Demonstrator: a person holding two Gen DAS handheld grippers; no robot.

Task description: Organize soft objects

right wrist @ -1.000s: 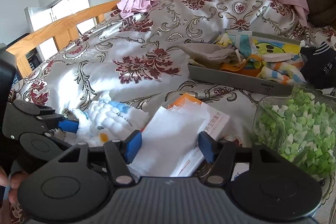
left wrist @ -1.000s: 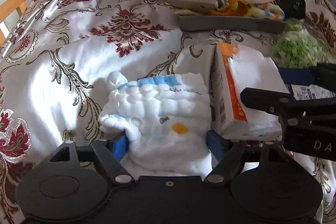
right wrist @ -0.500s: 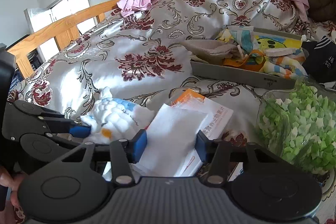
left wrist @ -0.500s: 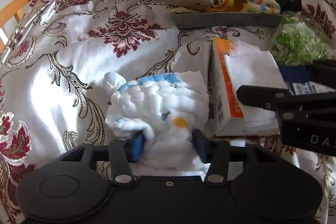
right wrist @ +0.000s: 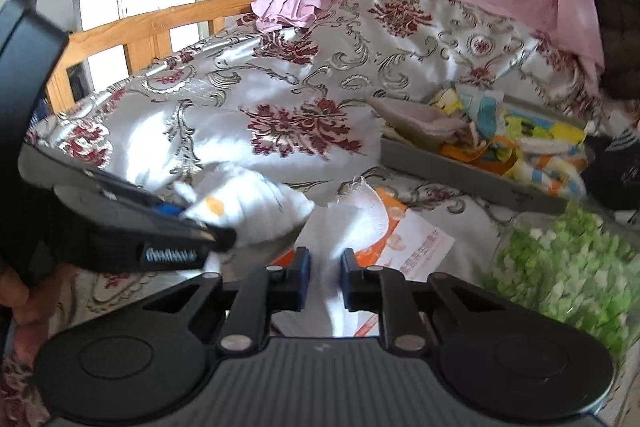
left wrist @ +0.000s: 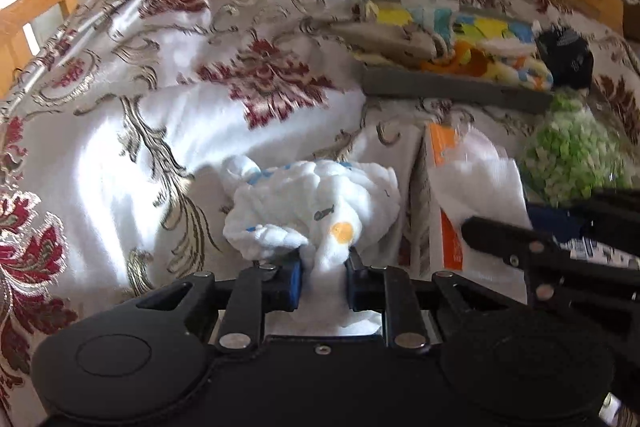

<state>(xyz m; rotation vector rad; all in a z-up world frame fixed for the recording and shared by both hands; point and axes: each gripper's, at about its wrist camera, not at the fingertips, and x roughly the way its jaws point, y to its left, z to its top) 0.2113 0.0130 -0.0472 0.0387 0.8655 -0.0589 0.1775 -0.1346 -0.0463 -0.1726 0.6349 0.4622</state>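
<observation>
Bed (left wrist: 120, 155): both cloths lie on the quilt, short of the grey tray (left wrist: 452, 89) of soft things.
Change: a second ago both sets of jaws stood wide around the cloths; now they have pinched in, so I'd say both pickups are under way.
Left gripper (left wrist: 322, 277): jaws closing, nearly together, squeezing the puffy cloth (left wrist: 320, 203).
Right gripper (right wrist: 323, 275): jaws closing, narrow, white cloth (right wrist: 344, 227) pinched between them over the orange box (right wrist: 416, 247).
</observation>
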